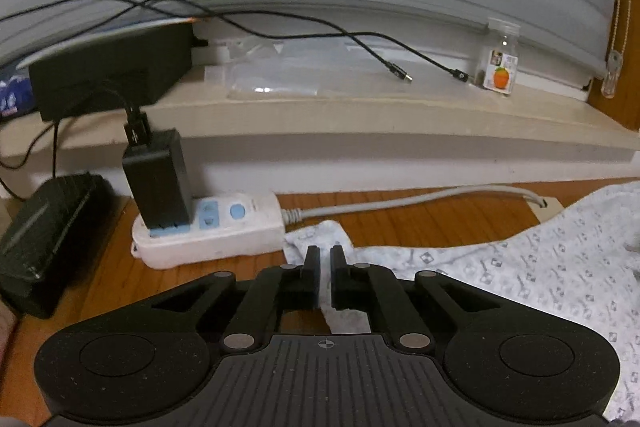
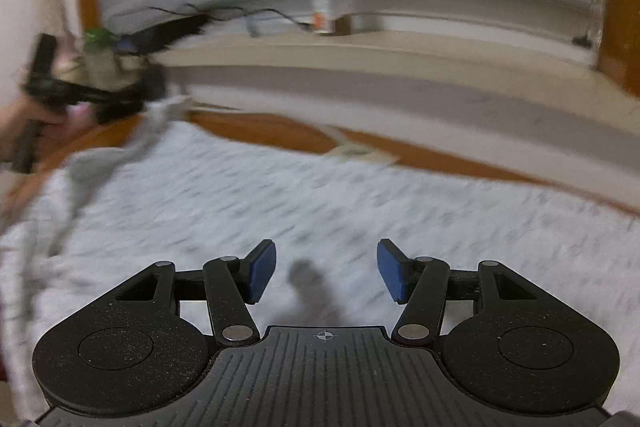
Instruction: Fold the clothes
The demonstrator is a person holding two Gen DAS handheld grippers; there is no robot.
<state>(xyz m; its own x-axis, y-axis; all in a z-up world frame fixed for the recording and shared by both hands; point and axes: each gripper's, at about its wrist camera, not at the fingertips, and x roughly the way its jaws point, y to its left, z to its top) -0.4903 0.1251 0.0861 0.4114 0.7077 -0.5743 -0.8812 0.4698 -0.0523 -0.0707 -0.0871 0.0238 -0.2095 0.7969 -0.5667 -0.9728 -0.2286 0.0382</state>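
The left gripper (image 1: 325,255) has its jaws almost closed, with only a thin slit between them, and a corner of the patterned garment (image 1: 520,267) sits in that slit. In the right wrist view this same gripper (image 2: 120,99) is seen at about 10 o'clock, lifted above the tabletop (image 1: 120,267), and a strip of cloth hangs down from it to the rest of the garment (image 2: 320,195), so I judge that it really holds the corner. The right gripper (image 2: 326,269) has its jaws wide apart and holds nothing; it hovers low over the middle of the cloth (this view is strongly blurred, so small folds cannot be read).

The garment lies spread on the wooden tabletop, and its long side runs from 9 to 3 o'clock before the right gripper. The free far edge lies towards 1 o'clock from the right jaws, so the right hand is the nearer one for it. The white power strip (image 1: 208,231) lies just beside the held corner.
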